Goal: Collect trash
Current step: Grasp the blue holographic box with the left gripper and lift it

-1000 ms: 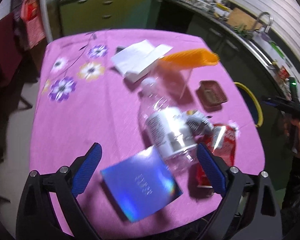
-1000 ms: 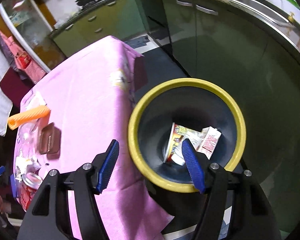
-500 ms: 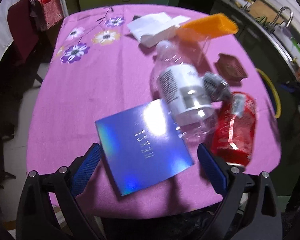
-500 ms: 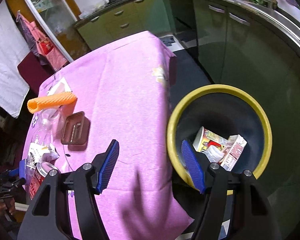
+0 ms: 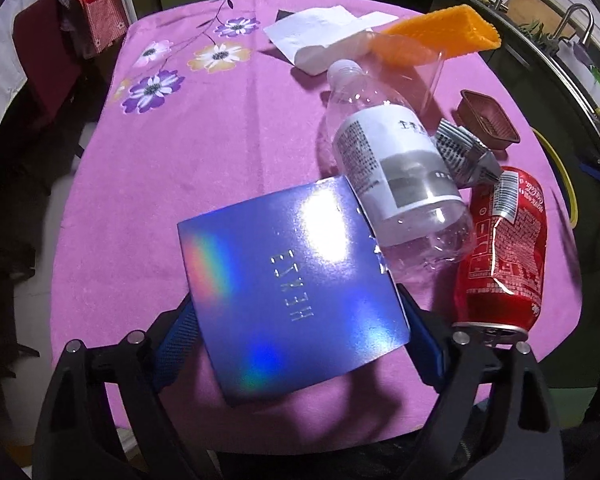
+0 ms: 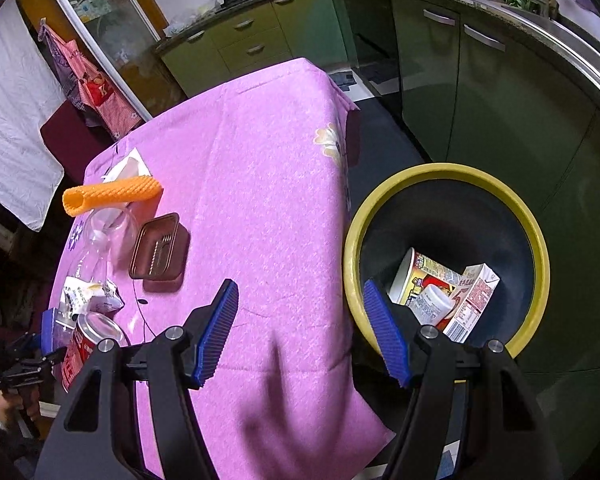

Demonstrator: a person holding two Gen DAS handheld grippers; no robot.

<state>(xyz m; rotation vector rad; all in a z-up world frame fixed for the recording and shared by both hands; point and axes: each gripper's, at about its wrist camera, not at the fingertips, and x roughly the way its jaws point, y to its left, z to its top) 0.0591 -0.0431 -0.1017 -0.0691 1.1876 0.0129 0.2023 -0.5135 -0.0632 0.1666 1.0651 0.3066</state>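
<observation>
Where the near edge of the pink tablecloth [image 5: 204, 184] is seen in the left wrist view, a shiny blue box [image 5: 292, 288] lies flat between the blue pads of the left gripper [image 5: 296, 340]. The jaws have just been closing, yet contact between the pads and the box cannot be made out, since the box hides the fingertips.

Just beyond the box, a clear plastic bottle [image 5: 392, 168] with a white label is seen lying on its side, one end resting against the box's far corner. A dented red can [image 5: 504, 248] lies beside the bottle, a crumpled silver wrapper [image 5: 464, 152] is wedged between them, and a small brown tray [image 5: 488, 124] sits further back. An orange ribbed tube [image 5: 440, 36] and white paper [image 5: 324, 40] are found towards the far side.

Only a thin yellow arc of the bin is caught by this view. In the right wrist view the yellow-rimmed bin [image 6: 536, 240] is shown whole, standing on the floor beside the table, with a printed cup [image 6: 424, 272], a small white bottle [image 6: 432, 304] and a carton [image 6: 472, 300] inside. The right gripper [image 6: 304, 332] is held partly open with nothing between its pads, above the table edge and the bin's rim. From this side the box is seen only as a blue sliver at the far left.
</observation>
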